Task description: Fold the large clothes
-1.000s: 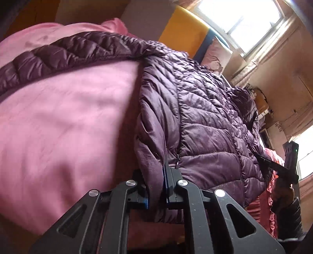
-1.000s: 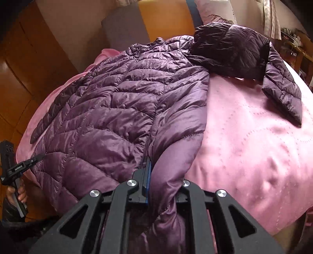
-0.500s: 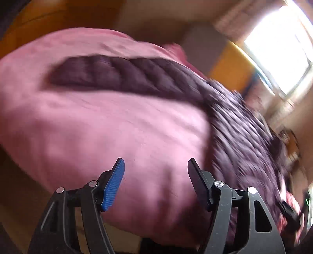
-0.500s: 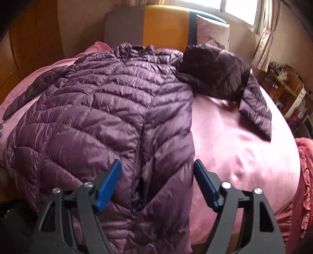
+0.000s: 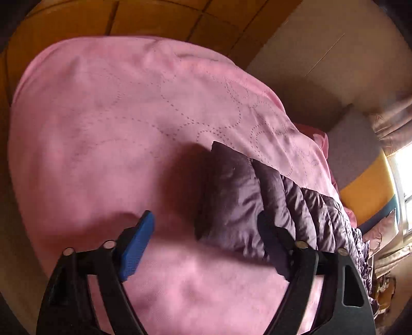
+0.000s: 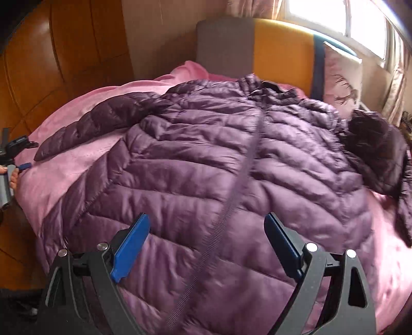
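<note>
Hovering over the near hem of the purple puffer jacket [image 6: 206, 165], the right tongs [image 6: 206, 244] are opening, their blue pads spread to either side of the zipper [image 6: 239, 190] without touching the fabric. The jacket lies front up and spread flat on the pink bedspread [image 6: 67, 175], collar toward the far headboard [image 6: 280, 51]. Its left sleeve [image 6: 100, 121] stretches out toward the left edge of the bed, while the right sleeve is folded and bunched at the far right. The left tongs [image 5: 206, 247] stand apart with nothing between them, just above that left sleeve's cuff [image 5: 231, 195]. A pillow [image 6: 342, 77] leans against the headboard below the window [image 6: 334, 15].
</note>
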Tool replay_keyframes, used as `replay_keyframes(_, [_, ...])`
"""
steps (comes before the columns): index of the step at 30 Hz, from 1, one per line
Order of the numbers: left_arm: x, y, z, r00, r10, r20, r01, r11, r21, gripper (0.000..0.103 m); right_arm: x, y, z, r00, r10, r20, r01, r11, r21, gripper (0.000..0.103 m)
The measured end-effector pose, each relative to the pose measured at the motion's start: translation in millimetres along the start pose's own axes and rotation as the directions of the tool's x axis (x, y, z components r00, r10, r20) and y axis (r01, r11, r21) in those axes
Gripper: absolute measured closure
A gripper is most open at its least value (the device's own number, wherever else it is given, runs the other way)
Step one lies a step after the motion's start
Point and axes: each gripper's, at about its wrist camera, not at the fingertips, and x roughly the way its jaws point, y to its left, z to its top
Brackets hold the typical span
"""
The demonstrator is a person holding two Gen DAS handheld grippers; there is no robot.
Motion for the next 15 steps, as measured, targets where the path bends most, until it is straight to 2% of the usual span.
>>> replay_keyframes(1, [9, -3, 3, 1.0, -0.01, -0.026, 0.01, 1.0, 0.007, 0.056, 7, 5, 4, 1.0, 0.007, -0.004, -0.007, 1.0, 0.003, 0.013])
replay_keyframes(2, [14, -2, 2, 0.999, -0.015, -0.047, 0.016, 1.0, 0.019, 0.085, 15, 9, 7, 1.0, 0.003, -0.012, -0.003, 1.0, 0.003, 0.013])
replay_keyframes(4, [13, -6, 0, 1.0, 0.006, -0.027, -0.004, 0.998, 0.056, 0.098, 28, 15, 10, 1.0, -0.004, -0.023, 0.004, 1.0, 0.0, 0.013])
replay_keyframes(6, [-7, -6, -6, 0.999, 0.021, 0.048, -0.026, 0.995, 0.094, 0.1, 38, 20, 7, 0.999, -0.003, -0.04, 0.002, 1.0, -0.001, 0.012])
replay_keyframes(9, [-37, 12, -20, 0.991, 0.062, 0.115, -0.072, 0.994, 0.082, 0.103, 56, 26, -3, 0.998, -0.011, -0.065, 0.011, 1.0, -0.008, 0.011])
replay_keyframes(11, [-40, 23, -31, 0.987, 0.122, 0.106, -0.132, 0.987, 0.089, 0.103, 60, 27, -9, 0.999, -0.02, -0.045, 0.019, 1.0, -0.016, 0.01])
replay_keyframes(13, [-29, 30, -44, 0.978, 0.202, 0.049, -0.207, 0.972, 0.11, 0.103, 62, 27, -10, 0.999, -0.022, -0.042, 0.021, 1.0, -0.013, 0.01])
replay_keyframes(15, [-31, 29, -48, 0.977, 0.207, 0.055, -0.212, 0.97, 0.12, 0.103, 62, 26, -10, 0.999, -0.018, -0.045, 0.017, 1.0, -0.009, 0.01])
